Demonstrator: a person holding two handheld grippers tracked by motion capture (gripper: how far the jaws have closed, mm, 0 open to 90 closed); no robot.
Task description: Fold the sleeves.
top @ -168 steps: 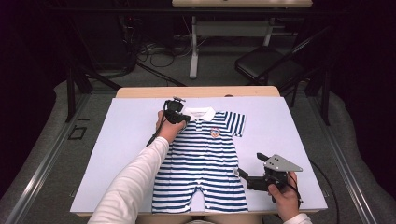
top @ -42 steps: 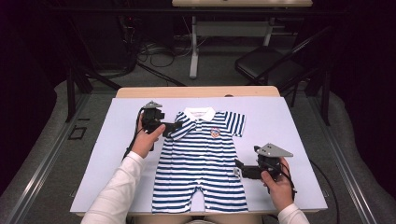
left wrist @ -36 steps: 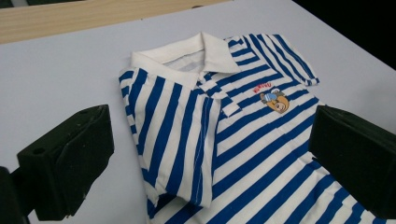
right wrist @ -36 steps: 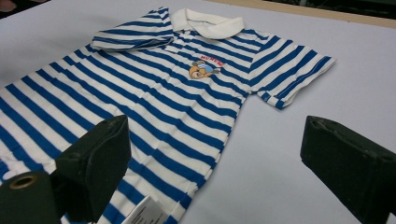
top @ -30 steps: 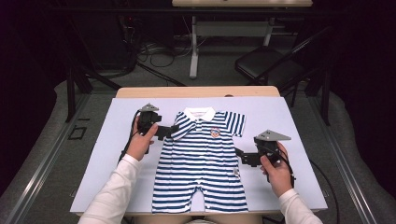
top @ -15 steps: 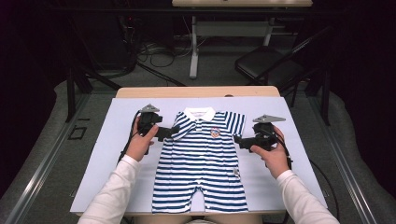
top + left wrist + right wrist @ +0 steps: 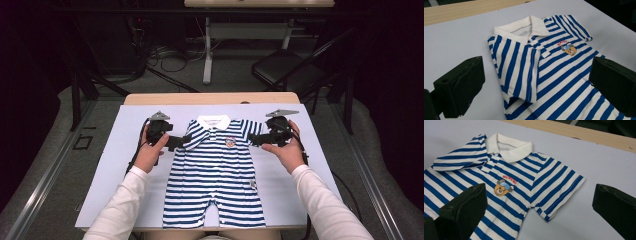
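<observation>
A blue-and-white striped romper [image 7: 216, 172] is laid flat at the centre of the high view, on the pale sheet [image 7: 110, 170] covering the table [image 7: 210, 98]. Its sleeve at frame left is seen folded in. The left gripper [image 7: 181, 142] is held open beside that sleeve; the right gripper [image 7: 256, 139], jaws just spread wide, is held at the opposite sleeve, nothing clamped.

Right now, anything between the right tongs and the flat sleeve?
Nothing visible. The right tongs are open, pointed at the flat sleeve, with bare sheet around it. The other sleeve is folded in.
</observation>
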